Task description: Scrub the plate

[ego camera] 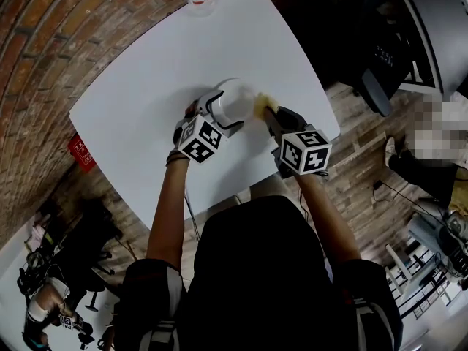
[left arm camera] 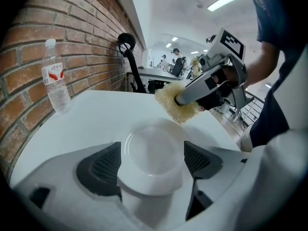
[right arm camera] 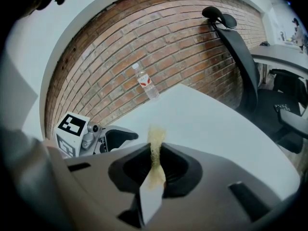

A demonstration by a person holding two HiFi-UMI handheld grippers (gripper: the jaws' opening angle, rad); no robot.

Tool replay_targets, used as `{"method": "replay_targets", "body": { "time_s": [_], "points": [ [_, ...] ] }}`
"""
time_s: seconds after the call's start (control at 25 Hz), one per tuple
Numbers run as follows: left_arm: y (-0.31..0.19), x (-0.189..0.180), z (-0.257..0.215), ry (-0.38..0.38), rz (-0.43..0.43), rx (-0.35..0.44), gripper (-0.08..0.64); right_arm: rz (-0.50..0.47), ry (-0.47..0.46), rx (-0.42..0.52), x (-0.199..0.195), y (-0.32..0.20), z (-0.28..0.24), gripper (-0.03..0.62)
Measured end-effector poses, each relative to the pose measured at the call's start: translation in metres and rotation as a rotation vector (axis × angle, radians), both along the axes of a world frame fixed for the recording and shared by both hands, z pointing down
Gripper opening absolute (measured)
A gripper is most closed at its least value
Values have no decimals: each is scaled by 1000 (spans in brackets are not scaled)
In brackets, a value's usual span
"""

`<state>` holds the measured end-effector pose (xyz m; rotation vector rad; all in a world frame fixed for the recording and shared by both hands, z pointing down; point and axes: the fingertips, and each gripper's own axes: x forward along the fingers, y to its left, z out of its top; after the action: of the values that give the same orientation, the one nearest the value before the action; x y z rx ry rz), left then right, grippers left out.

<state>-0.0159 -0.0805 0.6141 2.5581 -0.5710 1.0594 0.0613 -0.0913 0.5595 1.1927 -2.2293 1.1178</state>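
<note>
On the white table (ego camera: pixel 139 130) lies the white plate (ego camera: pixel 238 97), close to the middle and flat on its bottom. Our left gripper (left arm camera: pixel 152 162) reaches around it. Its two jaws stand wide apart, one on each side of the plate, and the plate sits between them. The dark pads (left arm camera: pixel 103 165) are right at the rim, but they do not squeeze it, so the plate just rests on the table.

Our right gripper (right arm camera: pixel 155 162) comes from the right side. Its jaws are pressed together on a yellow sponge (left arm camera: pixel 175 105), and the sponge is squashed thin between them. The fluffy end of the sponge sticks out past the jaws. It is just beside the right edge of the plate. We cannot tell if it touches the plate.

Far back on the table, near the corner, a clear water bottle (left arm camera: pixel 57 83) with a red label stands up straight. It is well apart from the plate. Behind the table is a red brick wall (right arm camera: pixel 144 47), and a black chair (right arm camera: pixel 240 57) stands beside it
</note>
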Motion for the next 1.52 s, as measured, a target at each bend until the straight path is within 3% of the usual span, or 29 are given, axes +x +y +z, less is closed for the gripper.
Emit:
{"method": "replay_targets", "body": {
  "time_s": [0.44,0.92,1.52],
  "points": [
    [7,-2,14,-71,42,16,390,-14,9,-18,0,9,9,52],
    [7,-1,13,-59,39,22,390,-41,25,-6,-2,0,5,52],
    [6,0,13,-49,32,25,390,-190,64,33,-42,-34,0,51]
  ]
}}
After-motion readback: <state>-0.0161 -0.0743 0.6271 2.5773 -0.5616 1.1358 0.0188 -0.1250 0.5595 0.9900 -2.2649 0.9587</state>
